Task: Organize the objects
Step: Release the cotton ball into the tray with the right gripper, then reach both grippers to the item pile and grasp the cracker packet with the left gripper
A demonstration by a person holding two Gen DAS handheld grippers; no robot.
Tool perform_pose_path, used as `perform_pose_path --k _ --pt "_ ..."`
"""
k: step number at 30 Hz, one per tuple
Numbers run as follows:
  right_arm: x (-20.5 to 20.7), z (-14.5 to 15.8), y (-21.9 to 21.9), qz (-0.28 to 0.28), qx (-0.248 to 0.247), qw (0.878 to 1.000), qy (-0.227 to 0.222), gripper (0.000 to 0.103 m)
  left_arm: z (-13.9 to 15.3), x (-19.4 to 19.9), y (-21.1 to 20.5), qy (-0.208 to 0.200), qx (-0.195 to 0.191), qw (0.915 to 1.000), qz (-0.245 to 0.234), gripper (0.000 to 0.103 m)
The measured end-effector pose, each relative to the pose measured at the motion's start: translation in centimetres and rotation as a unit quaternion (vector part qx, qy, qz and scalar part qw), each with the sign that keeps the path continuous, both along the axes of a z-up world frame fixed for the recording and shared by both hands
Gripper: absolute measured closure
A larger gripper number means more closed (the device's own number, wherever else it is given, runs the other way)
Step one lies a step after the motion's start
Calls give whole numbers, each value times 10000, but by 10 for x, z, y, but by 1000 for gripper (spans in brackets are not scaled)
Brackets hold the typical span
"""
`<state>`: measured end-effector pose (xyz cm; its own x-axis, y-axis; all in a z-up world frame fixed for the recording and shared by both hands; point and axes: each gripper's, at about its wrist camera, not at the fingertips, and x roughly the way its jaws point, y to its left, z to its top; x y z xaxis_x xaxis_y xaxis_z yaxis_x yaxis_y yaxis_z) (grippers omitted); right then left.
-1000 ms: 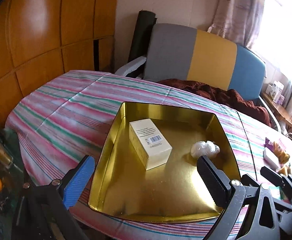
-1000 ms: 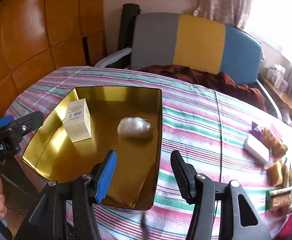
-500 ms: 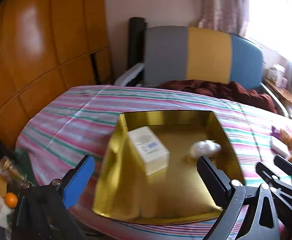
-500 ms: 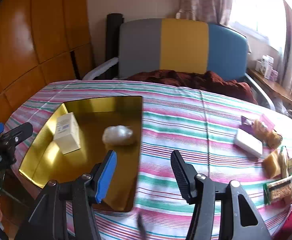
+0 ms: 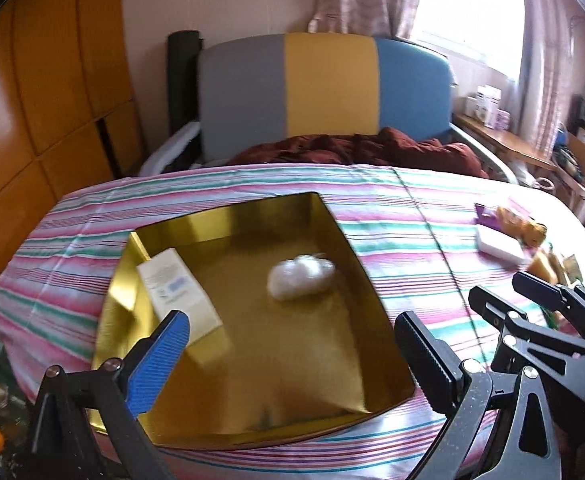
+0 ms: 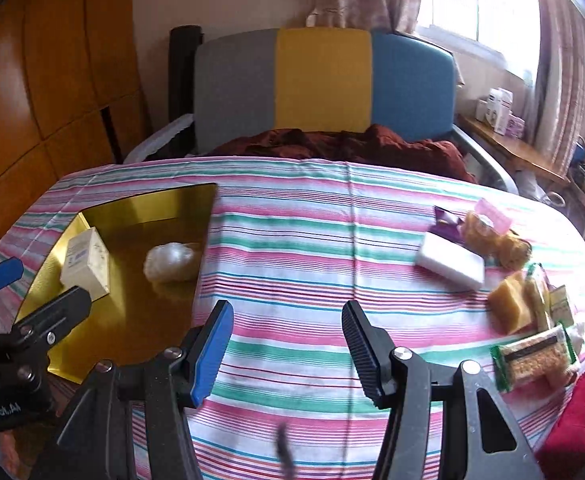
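Striped cloth (image 6: 300, 240) covers the table, with a padded chair (image 6: 324, 84) behind it and a window to the right. Your gold tray (image 5: 140, 240) sits on the left part of the cloth and already holds a cream box (image 5: 176, 288) and a white wad (image 5: 300, 278), apart from each other. The loose items wait well apart on the right: a white block (image 6: 450, 261), a tan block (image 6: 510, 303), a wrapped snack bar (image 6: 534, 357) and small packets behind them. Both tongs are empty with jaws apart: the left gripper (image 5: 292, 350) above the tray, the right gripper (image 6: 288, 346) above bare cloth. Judged next step: carry the right gripper to the white block, square the jaws across its short sides, and close only once it is centred. Keep the left gripper clear of the tray wall.
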<state>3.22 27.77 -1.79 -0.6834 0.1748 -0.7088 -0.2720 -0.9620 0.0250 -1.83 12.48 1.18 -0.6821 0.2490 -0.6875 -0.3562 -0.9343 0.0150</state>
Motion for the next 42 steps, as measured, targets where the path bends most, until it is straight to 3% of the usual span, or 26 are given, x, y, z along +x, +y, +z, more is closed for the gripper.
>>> perform_pose_path --k 10,16,19,24,27,31,35,37,40,42 --pt "25 -10 80 -785 -645 9944 -305 46 -11 -5 15 -596 491 9960 -457 0" --pt "58 0 165 -1636 -1191 9788 -314 46 -8 1 35 -605 619 9914 -981 0" --pt "72 3 205 -2010 -1355 9693 -421 40 -9 8 53 -582 568 9869 -1397 0" --pt "82 -7 266 -2500 -1812 9479 -788 39 -11 22 79 -645 528 9766 -1981 0" --pt "76 -20 285 -2663 -1927 9392 -988 39 -15 26 84 -683 473 9745 -2083 0" --pt "62 -38 286 -2375 -2394 9343 -1153 38 -21 24 85 -774 431 9737 -2098 0" --pt "35 -47 244 -1010 -2969 9410 -1273 39 -26 19 86 -870 394 9736 -2073 0" --pt "29 -45 231 -696 -3006 9424 -1292 39 -29 18 89 -888 319 9724 -2136 0" --pt "33 -31 235 -779 -2820 9503 -1064 39 -34 19 98 -904 144 9689 -2299 0" --pt "45 -19 255 -1152 -2668 9531 -849 39 -38 20 109 -918 31 9643 -2485 0"
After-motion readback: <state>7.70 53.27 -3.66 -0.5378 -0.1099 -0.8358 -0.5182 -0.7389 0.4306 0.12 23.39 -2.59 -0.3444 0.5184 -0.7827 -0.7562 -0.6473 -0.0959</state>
